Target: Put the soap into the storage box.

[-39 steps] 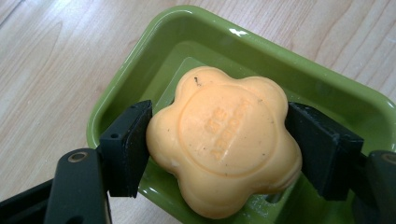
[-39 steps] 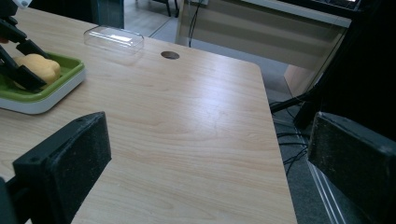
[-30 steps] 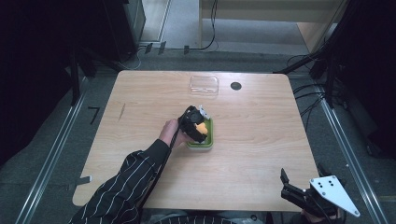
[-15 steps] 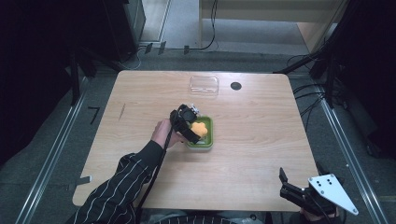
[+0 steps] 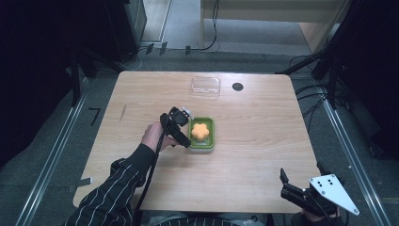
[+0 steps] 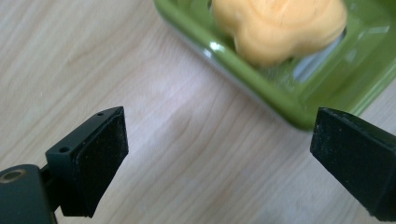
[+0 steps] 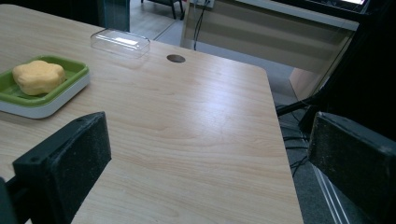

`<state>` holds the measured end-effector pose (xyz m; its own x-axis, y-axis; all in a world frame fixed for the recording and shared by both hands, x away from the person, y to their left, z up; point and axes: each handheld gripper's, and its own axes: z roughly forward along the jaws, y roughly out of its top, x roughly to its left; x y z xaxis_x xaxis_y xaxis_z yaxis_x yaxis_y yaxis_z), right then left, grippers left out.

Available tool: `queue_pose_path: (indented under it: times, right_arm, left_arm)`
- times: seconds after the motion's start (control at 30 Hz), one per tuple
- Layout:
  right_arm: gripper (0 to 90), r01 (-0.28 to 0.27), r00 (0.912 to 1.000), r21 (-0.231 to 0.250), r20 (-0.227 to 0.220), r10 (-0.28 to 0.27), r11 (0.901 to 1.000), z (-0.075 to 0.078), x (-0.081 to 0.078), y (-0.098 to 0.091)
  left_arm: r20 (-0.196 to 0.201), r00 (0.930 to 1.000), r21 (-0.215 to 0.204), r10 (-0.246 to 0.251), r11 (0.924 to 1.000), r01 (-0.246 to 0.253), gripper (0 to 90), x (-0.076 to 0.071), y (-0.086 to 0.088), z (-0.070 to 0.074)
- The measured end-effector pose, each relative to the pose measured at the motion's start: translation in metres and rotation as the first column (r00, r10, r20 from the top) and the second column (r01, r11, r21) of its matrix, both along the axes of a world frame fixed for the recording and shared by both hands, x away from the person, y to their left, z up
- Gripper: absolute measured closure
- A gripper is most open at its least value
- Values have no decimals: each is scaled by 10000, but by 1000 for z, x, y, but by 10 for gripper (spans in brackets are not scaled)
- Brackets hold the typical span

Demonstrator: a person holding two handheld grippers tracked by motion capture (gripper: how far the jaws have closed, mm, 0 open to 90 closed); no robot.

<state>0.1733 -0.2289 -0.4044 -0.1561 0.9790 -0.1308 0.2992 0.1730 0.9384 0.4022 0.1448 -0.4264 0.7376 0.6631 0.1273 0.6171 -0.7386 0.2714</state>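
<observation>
An orange flower-shaped piece lies in a green dish on a white base, at the middle of the table. My left gripper hovers just left of the dish, over bare wood. Its jaws have just been opening and stand wide apart with nothing between them. My right gripper rests at the table's near right corner, open and empty, looking across the table toward the dish.
A clear plastic lid lies at the far edge of the wooden table, beside a dark round hole. Cables and metal rails run along the floor around the table.
The left gripper was over the dish, closed on the orange piece. It has opened, left the piece in the dish and drawn back to the left. The right gripper stayed put.
</observation>
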Motion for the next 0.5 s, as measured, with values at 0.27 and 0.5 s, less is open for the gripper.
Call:
queue_pose_path:
  times: [0.27,0.5]
  right_arm:
    - [0,-77,10000,27,-12,77,10000,0,2,2]
    - [0,-220,9998,-15,6,220,9998,0,5,4]
  left_arm:
    - [-429,9985,373,337,9988,-321,41,-11,21,-2]
    - [-592,9962,653,639,9961,-600,39,-23,41,-5]
